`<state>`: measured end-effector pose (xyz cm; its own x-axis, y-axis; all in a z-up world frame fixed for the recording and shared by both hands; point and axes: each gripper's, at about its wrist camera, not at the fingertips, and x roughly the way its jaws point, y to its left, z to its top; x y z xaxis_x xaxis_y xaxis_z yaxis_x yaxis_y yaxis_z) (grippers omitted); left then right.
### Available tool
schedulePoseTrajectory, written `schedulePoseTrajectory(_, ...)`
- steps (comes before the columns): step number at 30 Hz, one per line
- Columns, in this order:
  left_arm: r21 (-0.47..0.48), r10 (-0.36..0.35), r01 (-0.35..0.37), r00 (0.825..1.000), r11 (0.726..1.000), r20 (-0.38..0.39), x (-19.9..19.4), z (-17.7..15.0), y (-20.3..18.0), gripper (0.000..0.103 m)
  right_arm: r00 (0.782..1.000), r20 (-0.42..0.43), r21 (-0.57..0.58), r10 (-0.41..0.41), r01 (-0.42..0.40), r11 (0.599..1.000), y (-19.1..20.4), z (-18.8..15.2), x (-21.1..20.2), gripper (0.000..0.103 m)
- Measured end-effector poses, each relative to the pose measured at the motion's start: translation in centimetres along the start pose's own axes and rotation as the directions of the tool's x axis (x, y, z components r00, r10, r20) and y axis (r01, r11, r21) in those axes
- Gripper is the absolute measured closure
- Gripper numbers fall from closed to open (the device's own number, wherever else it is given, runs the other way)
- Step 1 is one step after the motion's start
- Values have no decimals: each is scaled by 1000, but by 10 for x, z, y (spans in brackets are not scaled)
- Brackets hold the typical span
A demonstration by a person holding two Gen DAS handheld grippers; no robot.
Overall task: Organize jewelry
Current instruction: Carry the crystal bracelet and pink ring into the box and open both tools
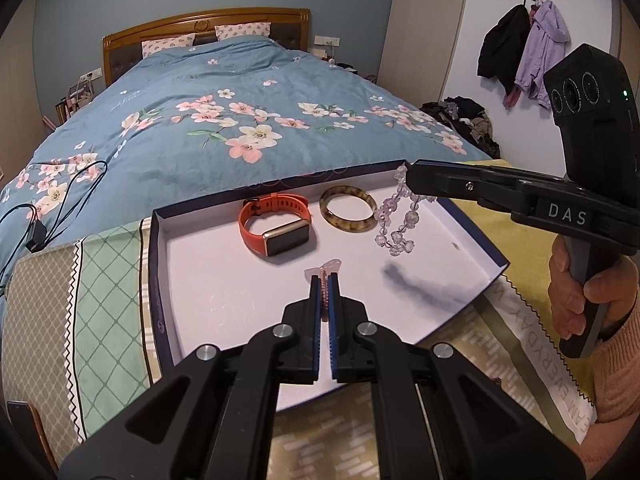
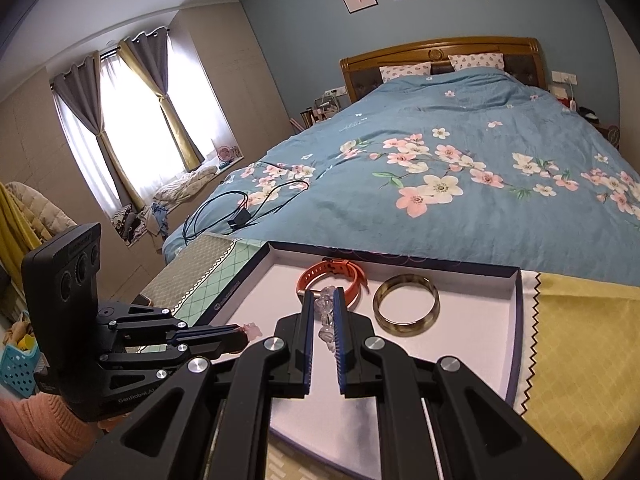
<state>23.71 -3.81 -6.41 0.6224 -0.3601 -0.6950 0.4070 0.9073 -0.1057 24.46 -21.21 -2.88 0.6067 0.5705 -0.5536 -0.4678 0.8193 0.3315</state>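
While the left claw [image 1: 325,280] pinches a small pink beaded piece [image 1: 328,267] at lower centre, the right claw [image 2: 322,307] pinches a clear bead bracelet [image 1: 396,220] over the white tray [image 1: 208,280], right of the orange watch [image 1: 276,226] and amber bangle [image 1: 348,209].

"DAS" marks the right tool [image 1: 412,178]; "GenRobot.AI" the left tool [image 2: 244,330].
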Motion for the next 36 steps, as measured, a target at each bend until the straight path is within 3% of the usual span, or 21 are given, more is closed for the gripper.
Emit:
schedulePoseTrajectory(14,-28,20,-21,999,999,-43,32,8,12,100,1000,-25,45,16,-15,999,-13,2,23,95)
schedulePoseTrajectory(36,-71,20,-28,994,997,-107,75,9,27,100,989,-131,47,-65,72,996,-43,-17,47,95)
